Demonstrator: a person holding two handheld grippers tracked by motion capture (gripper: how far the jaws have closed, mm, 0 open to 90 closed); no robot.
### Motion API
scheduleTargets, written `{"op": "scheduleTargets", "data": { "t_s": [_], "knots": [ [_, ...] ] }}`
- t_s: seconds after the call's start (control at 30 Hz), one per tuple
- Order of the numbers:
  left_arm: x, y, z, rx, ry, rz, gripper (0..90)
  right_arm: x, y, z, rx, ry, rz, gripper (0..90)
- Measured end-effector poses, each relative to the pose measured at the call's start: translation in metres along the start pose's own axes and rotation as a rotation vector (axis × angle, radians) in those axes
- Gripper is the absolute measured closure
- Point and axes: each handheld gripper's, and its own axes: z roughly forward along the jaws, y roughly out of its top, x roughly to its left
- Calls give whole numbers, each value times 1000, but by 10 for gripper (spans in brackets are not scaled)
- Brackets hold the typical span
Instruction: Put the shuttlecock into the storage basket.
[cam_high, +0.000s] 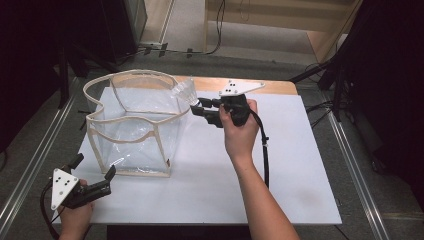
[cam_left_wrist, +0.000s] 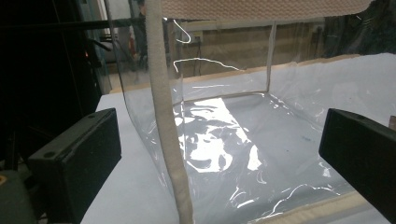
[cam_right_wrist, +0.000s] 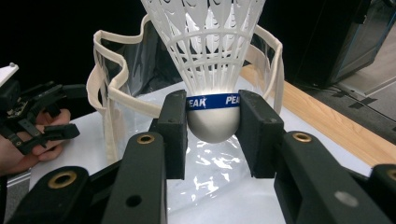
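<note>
Shuttlecock (cam_high: 183, 91) sits upper centre of the high view, skirt over the right rim of the clear bag (cam_high: 131, 125), cork end clamped in the right gripper (cam_high: 196, 107). Risk here: the bag's soft trimmed rim sags inward, so a release over the edge could bounce the skirt off the trim onto the white board (cam_high: 280, 165). Left gripper (cam_high: 95, 172) at lower left, jaws apart, just beside the bag's near corner and holding nothing, so the bag is unsteadied and a nudge could tip it. Left gripper view: bag corner seam (cam_left_wrist: 166, 130) runs up the middle between the spread jaws, not pinched. Right gripper view: shuttlecock (cam_right_wrist: 205, 51) centre frame, both pads pressing the rounded cork (cam_right_wrist: 213, 123) below the blue band; a round cork in flat pads could twist or slip out.
</note>
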Motion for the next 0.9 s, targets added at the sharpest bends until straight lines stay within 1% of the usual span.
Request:
{"op": "scheduleTargets", "data": {
  "t_s": [0.37, 0.53, 0.9],
  "knots": [
    [0, 0, 0, 3, 0, -1, 0, 1, 8, 13, -1, 17, -4, 628],
    [0, 0, 0, 1, -1, -1, 0, 1, 9, 19, -3, 27, -1, 628],
    [0, 0, 0, 1, -1, 0, 0, 2, 10, 29, 1, 33, 1, 628]
  ]
}}
